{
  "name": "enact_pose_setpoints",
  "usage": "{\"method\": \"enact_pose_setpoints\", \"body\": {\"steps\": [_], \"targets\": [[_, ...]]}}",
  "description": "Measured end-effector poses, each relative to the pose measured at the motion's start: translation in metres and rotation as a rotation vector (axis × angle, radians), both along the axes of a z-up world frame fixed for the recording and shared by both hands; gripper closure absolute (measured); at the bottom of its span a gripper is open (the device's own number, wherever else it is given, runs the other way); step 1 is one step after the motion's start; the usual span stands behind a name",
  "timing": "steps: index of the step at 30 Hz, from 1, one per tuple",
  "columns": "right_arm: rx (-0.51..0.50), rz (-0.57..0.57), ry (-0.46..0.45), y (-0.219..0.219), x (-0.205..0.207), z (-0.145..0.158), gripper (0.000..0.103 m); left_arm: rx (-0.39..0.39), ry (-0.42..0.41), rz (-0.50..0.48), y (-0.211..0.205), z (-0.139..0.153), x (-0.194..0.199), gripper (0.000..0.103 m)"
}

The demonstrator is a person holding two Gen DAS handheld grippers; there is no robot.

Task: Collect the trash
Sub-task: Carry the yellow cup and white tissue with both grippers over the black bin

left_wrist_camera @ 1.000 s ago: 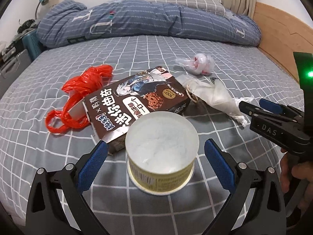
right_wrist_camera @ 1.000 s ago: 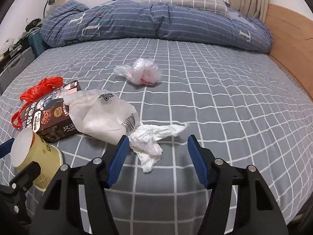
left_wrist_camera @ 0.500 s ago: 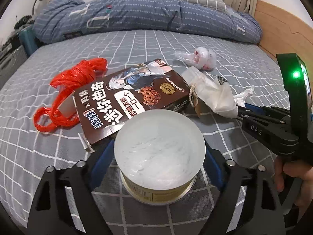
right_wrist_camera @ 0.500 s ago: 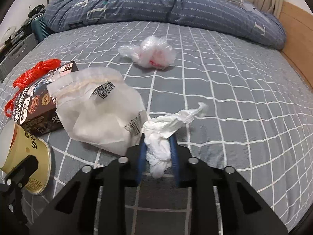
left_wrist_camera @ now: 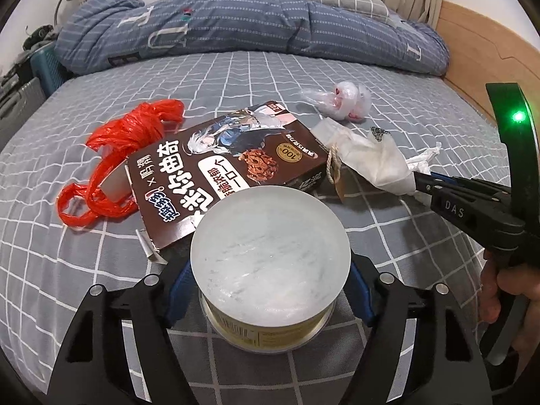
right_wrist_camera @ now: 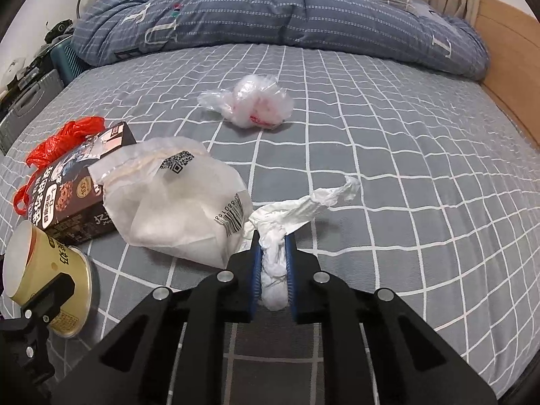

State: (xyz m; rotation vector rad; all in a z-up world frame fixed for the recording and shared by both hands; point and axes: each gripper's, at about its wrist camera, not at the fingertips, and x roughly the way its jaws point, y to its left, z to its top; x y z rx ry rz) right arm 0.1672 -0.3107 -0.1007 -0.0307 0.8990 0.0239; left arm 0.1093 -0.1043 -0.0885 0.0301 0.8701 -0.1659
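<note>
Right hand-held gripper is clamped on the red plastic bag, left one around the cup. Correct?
Not quite. The right hand-held gripper is clamped on the crumpled white tissue, as the right wrist view shows. The red plastic bag lies untouched beside the box. The left hand-held gripper is around the cup.

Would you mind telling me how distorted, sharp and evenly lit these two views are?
Left wrist: strong fisheye bends the sheet grid, corners black; the cup is sharp, soft light, no glare. Right wrist: same bending; the tissue in the claw is crisp, with faint shadows.
</note>
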Motion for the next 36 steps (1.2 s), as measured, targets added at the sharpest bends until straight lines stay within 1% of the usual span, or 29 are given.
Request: {"method": "enact_pose_setpoints", "body": {"steps": [5, 10, 22, 29, 36], "targets": [[-0.009, -0.027, -0.019, -0.006, -0.002, 0.008, 0.09, 0.004, -0.01, -0.006, 0.0, 0.005, -0.003, 0.031], [-0.041, -0.055, -0.04, -0.01, -0.004, 0.016, 0.09, 0.005, -0.022, -0.005, 0.001, 0.014, -0.005, 0.031], [-0.063, -0.05, -0.116, -0.004, -0.024, 0.044, 0.09, 0.001, -0.049, 0.008, 0.014, 0.036, -0.014, 0.031], [-0.071, -0.031, -0.139, 0.005, -0.039, 0.052, 0.09, -0.009, -0.052, 0.02, 0.024, 0.043, -0.018, 0.031], [-0.056, -0.019, -0.149, 0.019, -0.057, 0.059, 0.09, 0.001, -0.07, 0.019, 0.031, 0.051, -0.025, 0.031]]}}
